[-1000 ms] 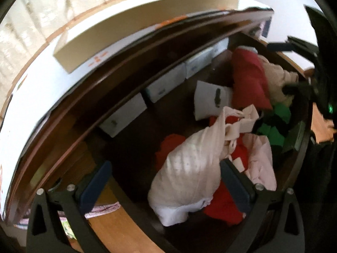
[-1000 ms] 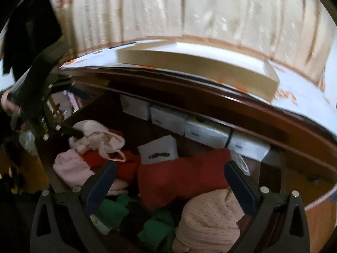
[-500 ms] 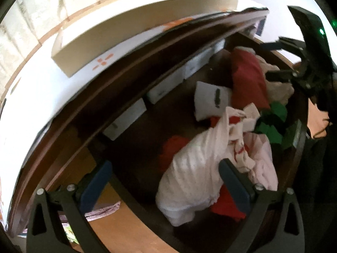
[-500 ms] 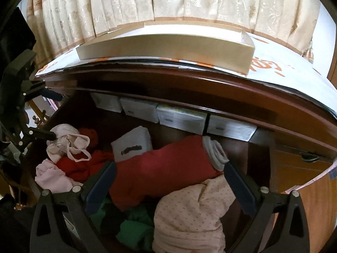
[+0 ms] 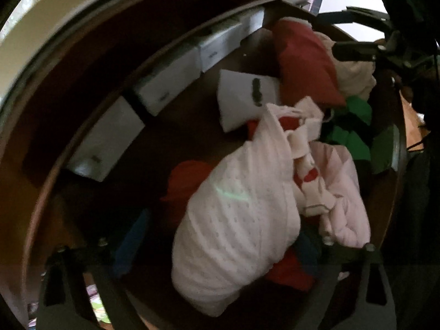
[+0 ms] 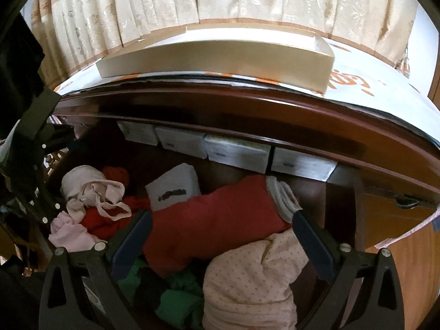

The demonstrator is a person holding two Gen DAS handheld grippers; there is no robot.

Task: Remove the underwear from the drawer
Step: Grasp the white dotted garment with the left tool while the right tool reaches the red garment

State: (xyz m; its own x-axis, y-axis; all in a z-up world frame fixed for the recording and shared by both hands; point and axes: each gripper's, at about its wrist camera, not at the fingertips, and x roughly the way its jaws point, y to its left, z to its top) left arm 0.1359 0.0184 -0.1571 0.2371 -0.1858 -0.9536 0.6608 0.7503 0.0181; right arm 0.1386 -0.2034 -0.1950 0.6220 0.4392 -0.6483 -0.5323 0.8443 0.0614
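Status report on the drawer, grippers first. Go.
Left gripper open, low over the white dotted garment. Right gripper open above the red garment, nothing held. Drawer open, underwear piled loose; nothing blocking.

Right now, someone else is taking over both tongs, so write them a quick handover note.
Left tongs: open, low over the white dotted garment in the open drawer.
Right tongs: open, empty, over the red garment and the pink dotted garment.
Done: drawer open, nothing gripped or lifted.
Left: close on one piece of underwear and take it out.
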